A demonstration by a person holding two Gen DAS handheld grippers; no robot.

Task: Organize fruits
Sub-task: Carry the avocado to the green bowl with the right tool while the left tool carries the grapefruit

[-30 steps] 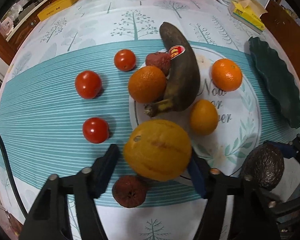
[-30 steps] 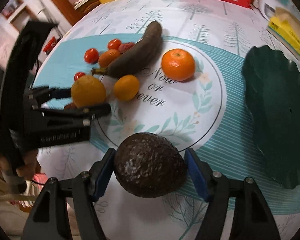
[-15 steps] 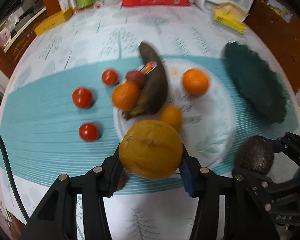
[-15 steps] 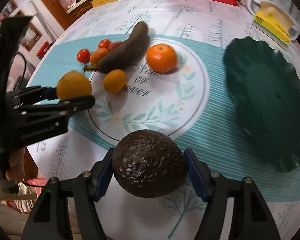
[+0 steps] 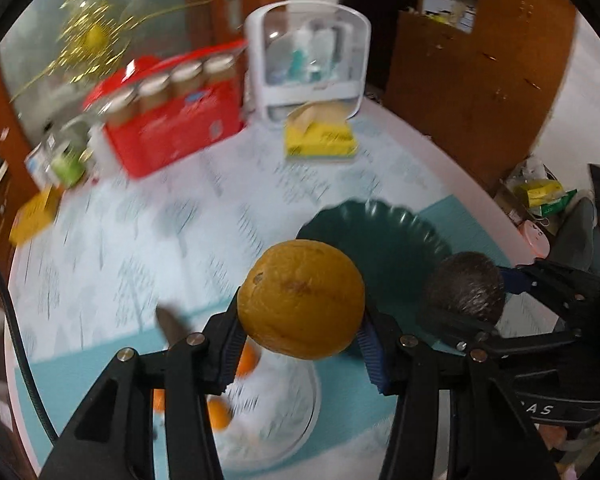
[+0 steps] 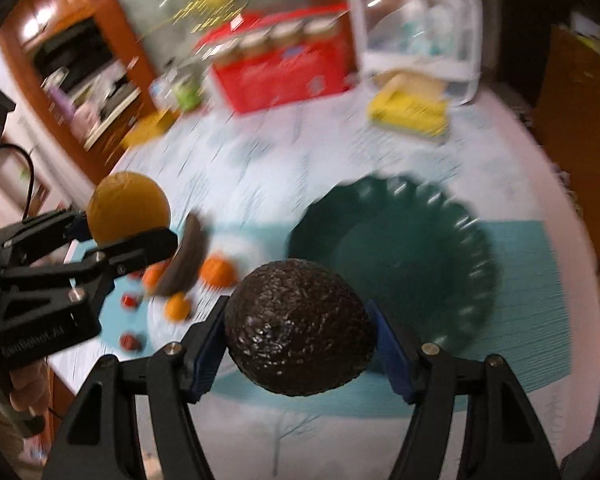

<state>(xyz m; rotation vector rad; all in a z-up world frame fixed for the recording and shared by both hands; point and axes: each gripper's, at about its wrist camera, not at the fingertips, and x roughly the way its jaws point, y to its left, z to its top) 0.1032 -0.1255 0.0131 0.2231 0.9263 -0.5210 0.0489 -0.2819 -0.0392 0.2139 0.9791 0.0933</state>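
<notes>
Left wrist view: we see the left gripper [image 5: 302, 348] clenched on a round yellow-orange fruit [image 5: 301, 305], raised off the surface before the scalloped dark green plate [image 5: 384, 224]; no long axis.

Right wrist view: right gripper [image 6: 298, 338] grasps a dark pebbled avocado [image 6: 299, 327], long axis crosswise between the fingers, lifted near that plate.

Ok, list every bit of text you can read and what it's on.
"...Robot.AI", first letters unclear: body of the left gripper, whose jaws have just been closing on the orange.
"AS", rest hidden: body of the right gripper.
Print on the red box, yellow box and tablecloth: too blurred to read.
</notes>
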